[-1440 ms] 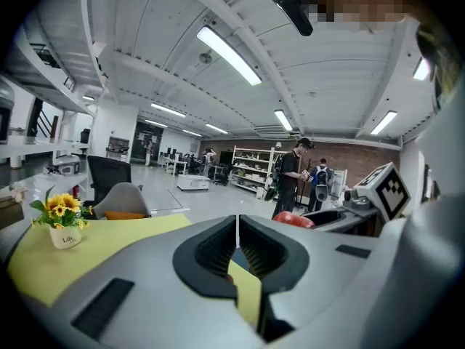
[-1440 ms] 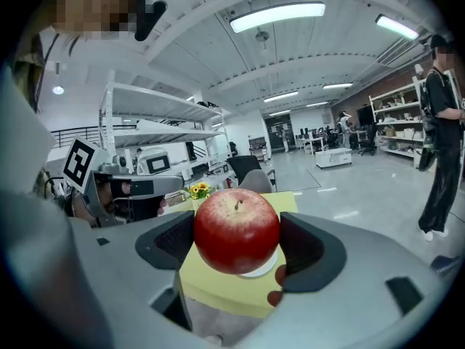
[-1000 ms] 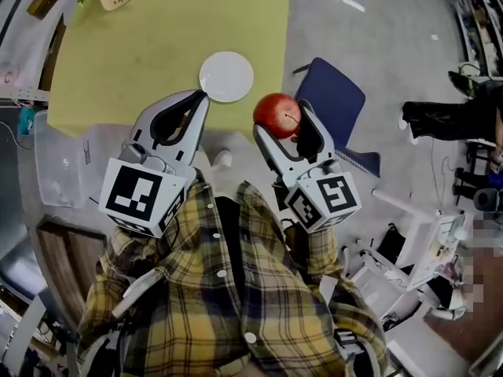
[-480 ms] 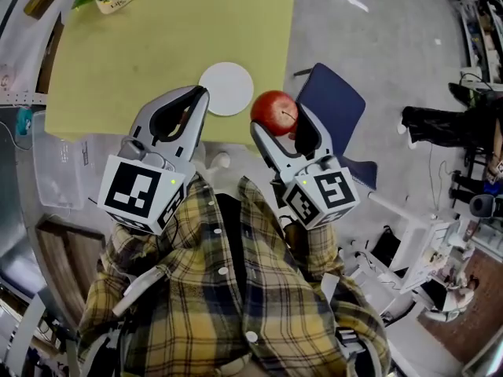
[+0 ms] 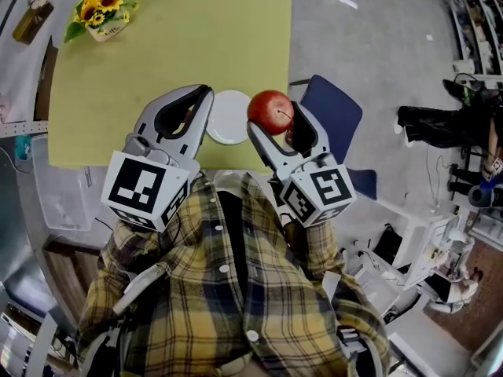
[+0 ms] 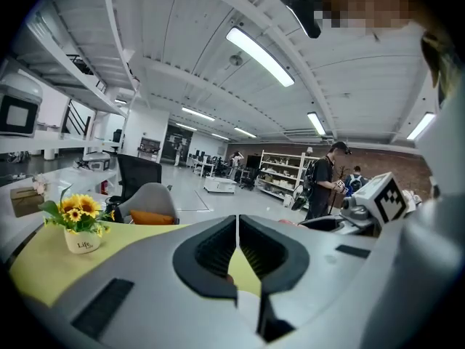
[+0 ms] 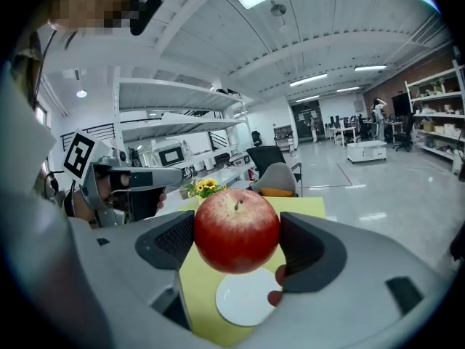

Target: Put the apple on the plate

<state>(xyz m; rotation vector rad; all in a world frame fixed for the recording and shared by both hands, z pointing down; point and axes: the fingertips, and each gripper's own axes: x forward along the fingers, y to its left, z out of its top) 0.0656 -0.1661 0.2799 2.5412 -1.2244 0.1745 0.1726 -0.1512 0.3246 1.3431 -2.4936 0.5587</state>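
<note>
At the centre of the head view, the right gripper (image 5: 277,124) is clamped on a red apple (image 5: 270,111), one jaw pressing each side of the fruit. The right gripper view confirms the hold: the apple (image 7: 237,230) sits squarely between the two dark pads, stem up, held in the air by the right gripper (image 7: 237,242). Below it in that view lies a white plate (image 7: 243,297), bare, on a yellow-green table (image 7: 196,282).

From the head view the plate (image 5: 229,118) rests near the lower edge of the table (image 5: 157,61), and the apple appears just at the plate's right rim, not resting on it.

Left of the plate in the same view, the left gripper (image 5: 203,96) is raised over the table edge with its tips toward the plate. Its own view shows the left gripper (image 6: 237,220) with its jaws closed together at the tips and nothing gripped between them.

A pot of sunflowers (image 5: 100,14) stands at the table's upper left corner; it also shows at the lower left of the left gripper view (image 6: 78,220). A blue chair (image 5: 334,116) stands on the floor right of the table. The person's plaid shirt (image 5: 228,289) fills the lower middle of the head view.
</note>
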